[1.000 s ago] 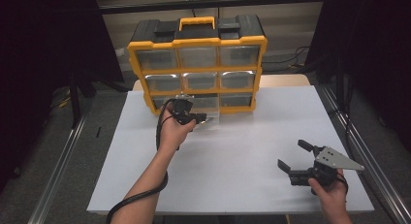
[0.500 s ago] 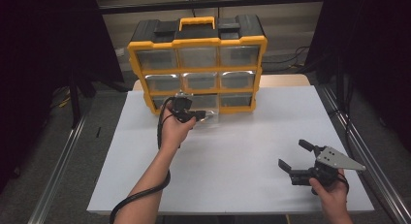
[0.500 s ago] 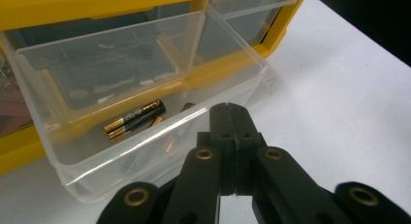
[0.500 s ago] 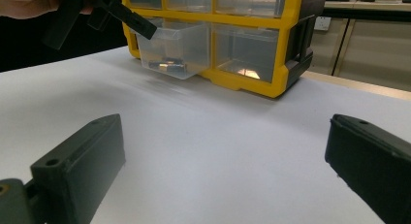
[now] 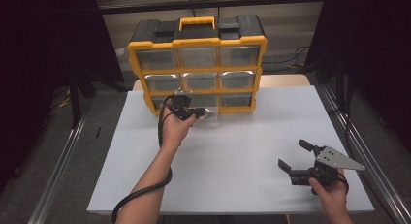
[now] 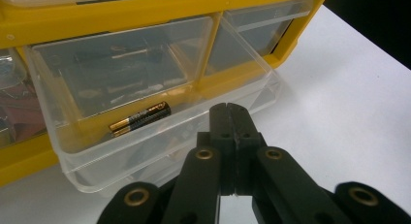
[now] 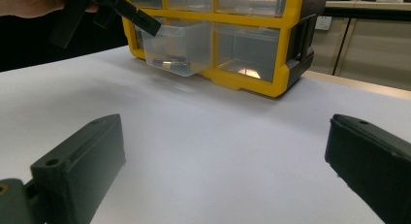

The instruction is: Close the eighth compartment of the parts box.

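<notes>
White sheeting covers the surface [image 5: 242, 151]; dark curtains are seen at both sides. A yellow organizer [image 5: 196, 64] stands at the far edge. The left hand [image 5: 174, 129] is stretched toward its bottom row, its fingers [image 6: 230, 132] pressed together, nothing held, just before the pulled-out clear drawer [image 6: 145, 103]. A battery [image 6: 139, 119] lies inside, beyond the fingertips. The right hand [image 5: 329, 192] is rested low near the front edge, its fingers [image 5: 295, 155] spread wide, empty.

I see open worktop [image 5: 232, 156] between both hands, free to cross. The organiser [image 5: 198, 64] blocks the far edge, and its pulled-out drawer [image 6: 160, 103] juts toward me, with the left hand-held gripper [image 5: 199, 112] just beside its rim.
</notes>
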Demonstrator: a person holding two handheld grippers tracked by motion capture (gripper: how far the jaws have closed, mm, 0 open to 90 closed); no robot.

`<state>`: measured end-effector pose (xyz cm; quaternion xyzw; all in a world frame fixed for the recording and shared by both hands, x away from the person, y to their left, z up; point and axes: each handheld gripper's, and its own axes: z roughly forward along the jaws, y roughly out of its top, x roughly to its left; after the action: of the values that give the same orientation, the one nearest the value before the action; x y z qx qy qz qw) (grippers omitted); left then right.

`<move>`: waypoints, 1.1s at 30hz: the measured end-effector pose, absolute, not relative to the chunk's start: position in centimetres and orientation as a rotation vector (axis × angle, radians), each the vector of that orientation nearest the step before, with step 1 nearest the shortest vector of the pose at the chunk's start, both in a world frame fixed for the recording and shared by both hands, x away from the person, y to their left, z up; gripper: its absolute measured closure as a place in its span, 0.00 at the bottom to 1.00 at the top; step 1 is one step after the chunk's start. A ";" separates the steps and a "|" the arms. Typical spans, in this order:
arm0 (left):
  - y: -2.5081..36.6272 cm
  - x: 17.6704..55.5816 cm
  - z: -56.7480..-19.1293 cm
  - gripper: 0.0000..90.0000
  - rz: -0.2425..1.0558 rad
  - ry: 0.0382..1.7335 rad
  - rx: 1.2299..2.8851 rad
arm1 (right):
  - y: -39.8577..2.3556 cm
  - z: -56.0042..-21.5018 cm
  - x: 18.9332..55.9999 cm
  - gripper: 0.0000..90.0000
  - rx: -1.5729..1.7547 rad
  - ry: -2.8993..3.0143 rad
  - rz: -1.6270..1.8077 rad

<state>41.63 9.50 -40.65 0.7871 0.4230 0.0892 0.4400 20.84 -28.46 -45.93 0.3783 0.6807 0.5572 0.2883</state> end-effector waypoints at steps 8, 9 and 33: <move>9.4 41.9 -40.6 1.00 0.235 1.061 1.956 | -28.4 -45.9 20.8 0.00 1.008 1.816 1.488; 9.5 41.9 -40.6 1.00 0.235 1.053 1.960 | -28.4 -45.9 20.9 0.00 1.008 1.816 1.487; 9.0 42.9 -40.7 1.00 0.284 1.085 1.940 | -28.4 -45.9 20.9 0.00 1.010 1.812 1.493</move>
<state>42.91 8.95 -40.68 0.7794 0.4359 0.1143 0.4353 20.87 -28.44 -45.94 0.3783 0.6789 0.5591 0.2887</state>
